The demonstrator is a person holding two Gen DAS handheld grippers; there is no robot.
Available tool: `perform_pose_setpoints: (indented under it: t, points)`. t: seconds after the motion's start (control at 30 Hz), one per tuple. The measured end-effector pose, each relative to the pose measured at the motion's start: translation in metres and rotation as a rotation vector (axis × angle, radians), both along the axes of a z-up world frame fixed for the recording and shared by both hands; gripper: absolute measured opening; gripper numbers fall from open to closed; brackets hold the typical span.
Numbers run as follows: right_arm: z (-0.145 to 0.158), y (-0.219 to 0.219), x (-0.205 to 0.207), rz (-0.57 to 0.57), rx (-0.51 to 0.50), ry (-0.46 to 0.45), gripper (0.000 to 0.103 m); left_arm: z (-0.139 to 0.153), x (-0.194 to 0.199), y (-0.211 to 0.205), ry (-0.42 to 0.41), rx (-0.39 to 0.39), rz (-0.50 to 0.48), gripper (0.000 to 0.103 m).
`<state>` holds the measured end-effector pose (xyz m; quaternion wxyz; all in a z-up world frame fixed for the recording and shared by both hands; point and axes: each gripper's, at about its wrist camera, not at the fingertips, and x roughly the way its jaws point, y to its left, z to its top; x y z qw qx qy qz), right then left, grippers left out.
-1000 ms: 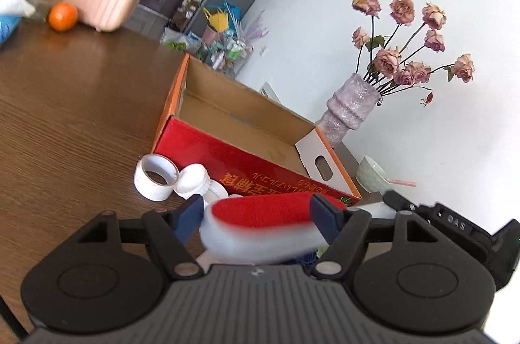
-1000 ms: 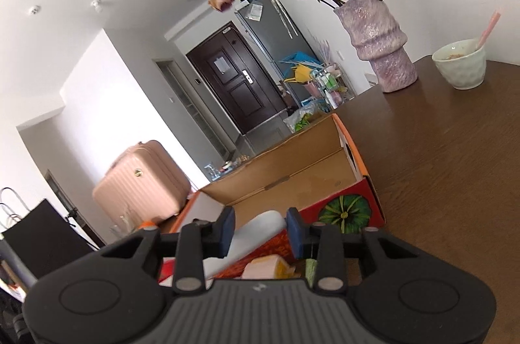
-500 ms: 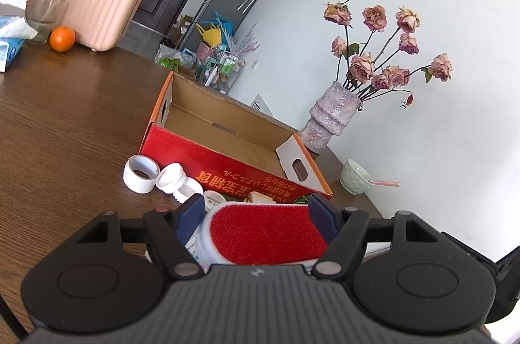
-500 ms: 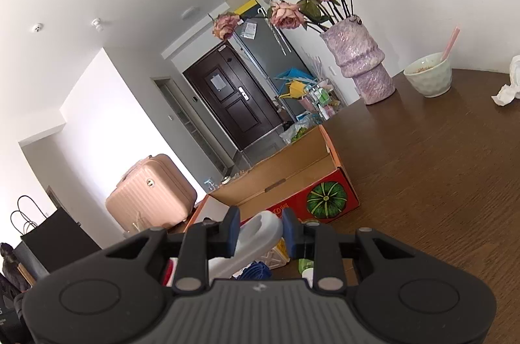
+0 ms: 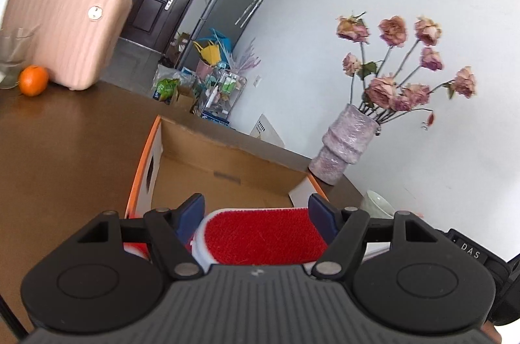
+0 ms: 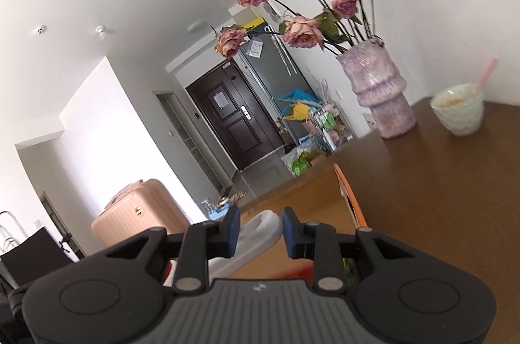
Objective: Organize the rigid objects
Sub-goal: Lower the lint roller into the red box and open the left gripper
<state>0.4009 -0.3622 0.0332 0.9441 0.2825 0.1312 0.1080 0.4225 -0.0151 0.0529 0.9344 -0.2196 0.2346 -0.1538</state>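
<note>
Your left gripper (image 5: pixel 256 210) is clamped on the lint brush (image 5: pixel 265 235), its blue pads pressed against both ends of the white body, with the red bristle face turned up toward the camera. You are holding the brush over the near wall of the cardboard box (image 5: pixel 227 163), so it hangs at the box's front edge rather than resting on its floor.

The part of the box floor that you can see is bare brown cardboard; the rest is hidden behind the gripper. The box has orange rims and a handle cut-out in its left end wall. It stands toward the far edge of the tabletop (image 5: pixel 71 142).

Your right gripper (image 6: pixel 260 230) has the brush's white handle (image 6: pixel 260 228) between its pads. The left pad touches the handle, but a slight gap shows at the right pad, so I cannot tell whether the grip is firm. The handle points out over the box interior.

At the tabletop's far left corner stands a pink suitcase (image 5: pixel 65 28), with an orange (image 5: pixel 33 80) just beside it and a drinking glass (image 5: pixel 13 58) next to that. Near the far right edge a purple vase (image 6: pixel 378 93) holds dried roses (image 6: pixel 302 30). Close by it, a pale bowl (image 6: pixel 458 113) holds some food and a pink spoon (image 6: pixel 486 74).
</note>
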Motion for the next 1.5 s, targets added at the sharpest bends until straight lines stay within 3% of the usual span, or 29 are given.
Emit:
perform_pose_setpoints:
  t: [0.17,0.2,0.23,0.27,0.33,0.37,0.43,0.5,0.57,0.67,0.8,1.0,1.1,1.2,1.27,1.4,1.5]
  points:
    - [-0.009,0.0,0.085,-0.004,0.033,0.062,0.027,0.0,0.085,0.005,0.035,-0.037,0.005,0.071]
    - [-0.011,0.0,0.103,0.001,0.042,0.081,0.027,0.0,0.104,0.004,0.04,-0.046,-0.008,0.067]
    - [-0.013,0.002,0.118,0.024,0.048,0.095,0.025,-0.002,0.123,0.003,0.046,-0.067,-0.064,0.055]
    - [-0.016,0.006,0.135,0.055,0.046,0.11,0.02,-0.005,0.141,0.0,0.074,-0.083,-0.095,0.053]
    - [-0.017,0.017,0.161,0.043,-0.017,0.129,0.014,-0.008,0.171,-0.011,0.113,-0.032,-0.082,0.063]
    - [-0.017,0.023,0.173,0.003,-0.073,0.128,0.018,-0.01,0.181,-0.017,0.095,0.023,-0.056,0.072]
    - [-0.021,0.027,0.192,-0.063,-0.138,0.171,0.031,-0.02,0.196,-0.028,0.082,0.147,0.024,0.081]
    - [-0.029,0.021,0.199,-0.096,-0.122,0.19,0.073,-0.032,0.204,-0.031,0.109,0.207,0.031,0.086]
    - [-0.034,0.014,0.203,-0.088,-0.076,0.216,0.089,-0.041,0.208,-0.024,0.137,0.165,0.018,0.095]
    - [-0.037,0.014,0.206,-0.061,-0.114,0.209,0.091,-0.044,0.207,-0.015,0.126,0.109,0.066,0.103]
    - [-0.037,0.032,0.209,-0.059,-0.235,0.231,0.092,-0.042,0.208,-0.017,0.135,0.134,0.043,0.103]
    - [-0.005,0.039,0.189,0.016,-0.364,0.159,0.095,-0.015,0.175,-0.019,0.04,0.334,0.01,0.103]
    - [0.019,0.033,0.164,0.017,-0.405,0.126,0.103,-0.003,0.157,-0.023,0.062,0.418,0.015,0.103]
    - [0.041,0.027,0.14,0.01,-0.456,0.155,0.103,0.017,0.137,-0.028,0.093,0.499,0.015,0.103]
    - [0.056,0.024,0.123,0.015,-0.492,0.189,0.103,0.031,0.118,-0.026,0.094,0.49,0.013,0.103]
    - [0.075,0.021,0.087,0.018,-0.582,0.317,0.103,0.051,0.076,-0.025,0.135,0.552,-0.001,0.103]
    - [0.08,0.022,0.056,0.046,-0.628,0.35,0.103,0.06,0.041,-0.025,0.124,0.555,-0.003,0.103]
